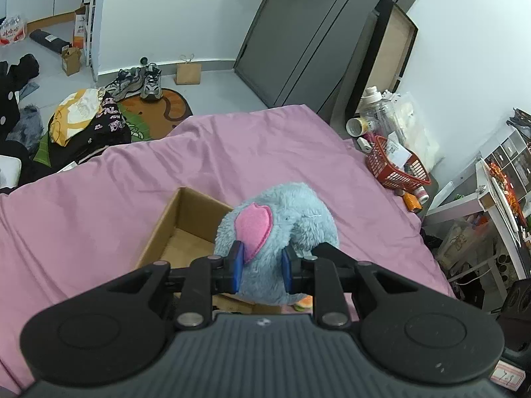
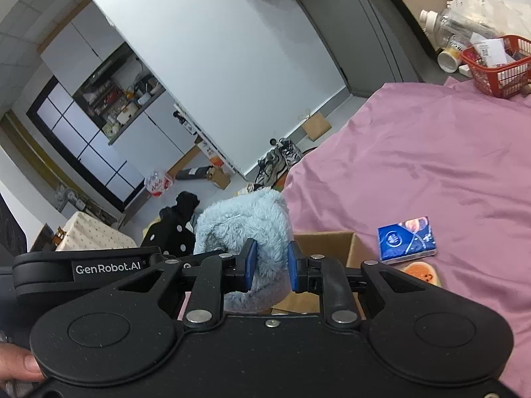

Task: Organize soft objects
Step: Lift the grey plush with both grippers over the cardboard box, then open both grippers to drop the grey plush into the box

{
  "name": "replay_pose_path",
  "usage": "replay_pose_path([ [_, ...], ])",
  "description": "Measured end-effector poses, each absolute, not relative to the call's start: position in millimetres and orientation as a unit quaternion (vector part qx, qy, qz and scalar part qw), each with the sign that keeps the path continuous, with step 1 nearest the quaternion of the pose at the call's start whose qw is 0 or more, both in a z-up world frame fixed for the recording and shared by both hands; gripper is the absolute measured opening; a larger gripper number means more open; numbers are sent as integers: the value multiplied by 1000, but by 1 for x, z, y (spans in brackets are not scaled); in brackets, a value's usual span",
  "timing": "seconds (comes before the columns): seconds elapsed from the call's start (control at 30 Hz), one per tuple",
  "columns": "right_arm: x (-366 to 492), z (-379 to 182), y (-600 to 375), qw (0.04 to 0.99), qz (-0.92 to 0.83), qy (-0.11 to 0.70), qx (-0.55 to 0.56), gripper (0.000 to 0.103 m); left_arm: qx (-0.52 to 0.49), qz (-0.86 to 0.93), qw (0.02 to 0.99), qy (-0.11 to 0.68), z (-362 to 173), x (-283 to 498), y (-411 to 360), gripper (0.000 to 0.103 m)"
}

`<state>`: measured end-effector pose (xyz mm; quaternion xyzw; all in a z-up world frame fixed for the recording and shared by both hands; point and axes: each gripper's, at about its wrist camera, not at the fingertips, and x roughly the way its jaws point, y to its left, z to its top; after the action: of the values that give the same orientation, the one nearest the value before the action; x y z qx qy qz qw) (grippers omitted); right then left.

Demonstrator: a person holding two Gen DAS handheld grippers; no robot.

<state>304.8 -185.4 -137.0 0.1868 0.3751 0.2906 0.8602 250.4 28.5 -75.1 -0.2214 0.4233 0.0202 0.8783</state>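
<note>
**Both grippers clamp one blue plush over the box**

The pink bedsheet (image 1: 99,199) fills the middle of the left wrist view and the right half of the right wrist view; grey floor and pale wall take the upper parts of both.

At lower centre of the left view the cardboard box (image 1: 179,229) sits open on the sheet, its brown floor bare where visible; in the right view only its far rim shows, at lower centre, behind the fingers.

The blue plush toy (image 1: 282,229) is held above the box's right side; the left gripper (image 1: 262,265) pinches it between blue pads, and the right gripper (image 2: 269,263) squeezes another part of the same fur. The pink ear (image 1: 252,229) shows only in the left view — the right view meets plain blue pile.

Only the right view shows a blue tissue pack (image 2: 406,238) lying on the sheet at lower right, just right of the box, with an orange soft item (image 2: 421,272) touching its near edge; the left view gives only a sliver of orange and green under the plush.

The red basket (image 1: 395,165) stands at the sheet's far edge, right of centre in the left view, upper right in the right view; grey sneakers (image 1: 142,83) lie on the floor at upper left; a thumb (image 2: 20,368) appears at the right view's lower-left edge.
</note>
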Motion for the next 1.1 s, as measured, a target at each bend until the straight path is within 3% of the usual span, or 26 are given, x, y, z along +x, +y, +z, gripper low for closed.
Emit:
replay_pose_path([
  [0.63,331,-179,-132,849,268,439,120,20,-247,51,826,504,-152,284,71,22],
  [0.83,341,-179,-122,846,267,450,102,21,-213,76,824,520,-151,292,82,23],
  [1.1,332,-167,-131,841,275,450,117,21,-199,79,838,502,-121,278,86,32],
])
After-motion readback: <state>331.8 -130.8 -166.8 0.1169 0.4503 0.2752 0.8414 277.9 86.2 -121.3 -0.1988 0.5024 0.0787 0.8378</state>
